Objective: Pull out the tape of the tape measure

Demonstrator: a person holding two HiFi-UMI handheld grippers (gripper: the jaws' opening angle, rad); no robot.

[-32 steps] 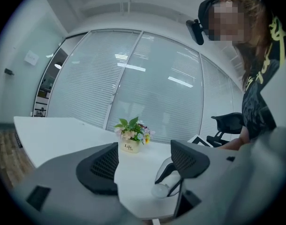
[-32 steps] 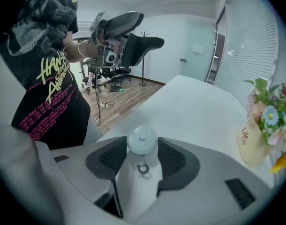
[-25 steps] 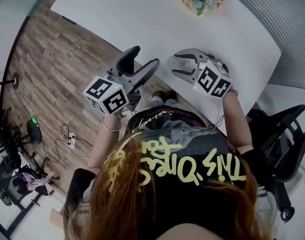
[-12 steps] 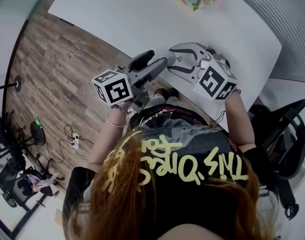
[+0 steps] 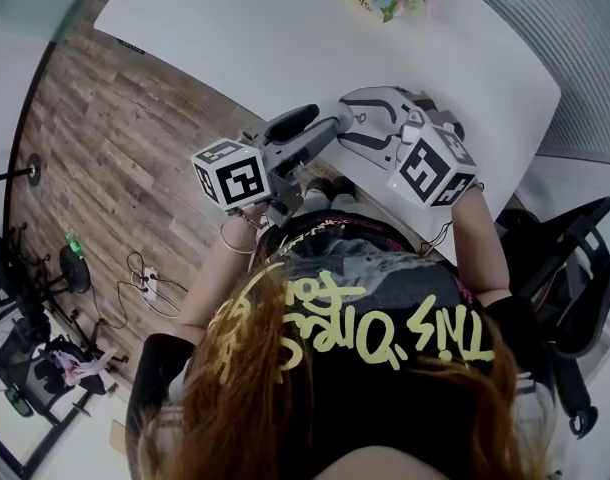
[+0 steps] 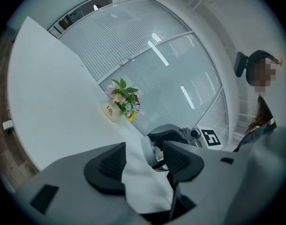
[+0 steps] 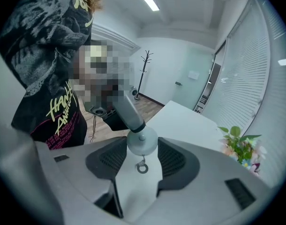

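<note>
Right gripper view: the round tape measure (image 7: 142, 141) is pinched between the pads of the right gripper (image 7: 142, 150), just above the white table's (image 7: 190, 121) near edge. The left gripper's (image 6: 144, 150) jaws have just been closing and are seen apart around the tape measure's rim, not pressed on it.

The tape measure (image 7: 142, 142) sits between the jaw tips of your right gripper (image 5: 353, 120), with its ring (image 7: 142, 168) on the side nearer that gripper's body. Your left gripper (image 6: 143, 159) faces it from the opposite side. Its jaws have just been closing, with the tape measure's edge between them. Both are over the near edge of the table (image 5: 235, 38). The flower pot (image 6: 112, 110) stands further along the table, ahead and left of your left gripper and to the right of your right gripper.
</note>
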